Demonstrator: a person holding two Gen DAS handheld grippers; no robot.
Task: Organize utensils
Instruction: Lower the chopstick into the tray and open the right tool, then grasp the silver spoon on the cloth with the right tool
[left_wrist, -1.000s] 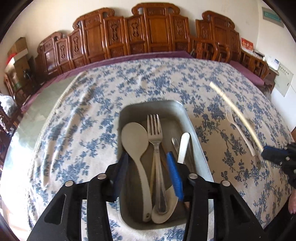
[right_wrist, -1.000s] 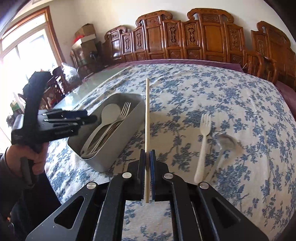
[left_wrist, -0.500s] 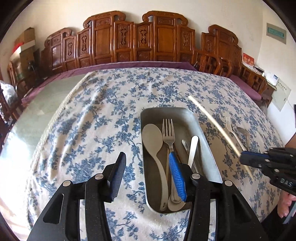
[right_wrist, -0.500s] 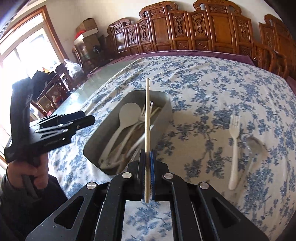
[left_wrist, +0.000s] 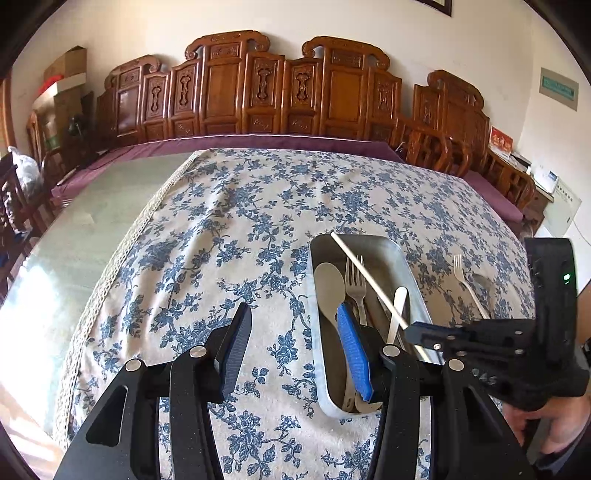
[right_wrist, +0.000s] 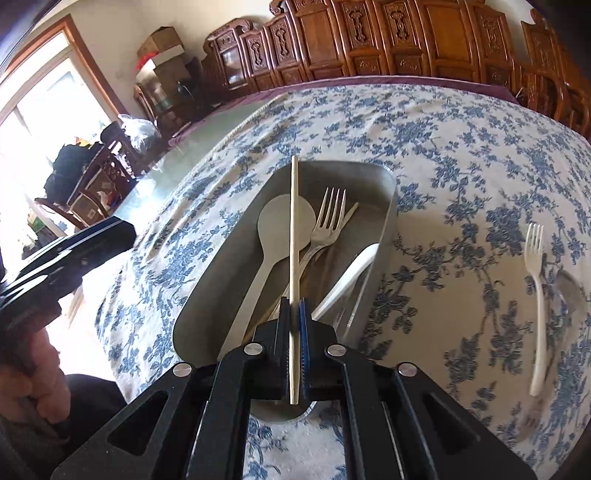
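A grey metal tray (left_wrist: 413, 280) (right_wrist: 229, 254) sits on the floral tablecloth and holds a beige spoon (right_wrist: 273, 229), a metal fork (right_wrist: 328, 218) and a white utensil (right_wrist: 351, 273). My right gripper (right_wrist: 294, 306) (left_wrist: 413, 328) is shut on a pale chopstick (right_wrist: 294, 229) (left_wrist: 365, 273) and holds it over the tray, pointing along it. My left gripper (left_wrist: 295, 347) is open and empty, left of the tray's near end. A white plastic fork (right_wrist: 535, 295) (left_wrist: 469, 284) and a clear spoon (right_wrist: 569, 291) lie on the cloth right of the tray.
A blue-flowered tablecloth (left_wrist: 258, 229) covers the table, with bare glass top (left_wrist: 92, 221) at the left. Carved wooden chairs (left_wrist: 277, 96) line the far side. A window and clutter (right_wrist: 74, 155) are at the left.
My right gripper has carried the chopstick left, from beside the tray to over it. My left gripper has shifted left off the tray and stays open.
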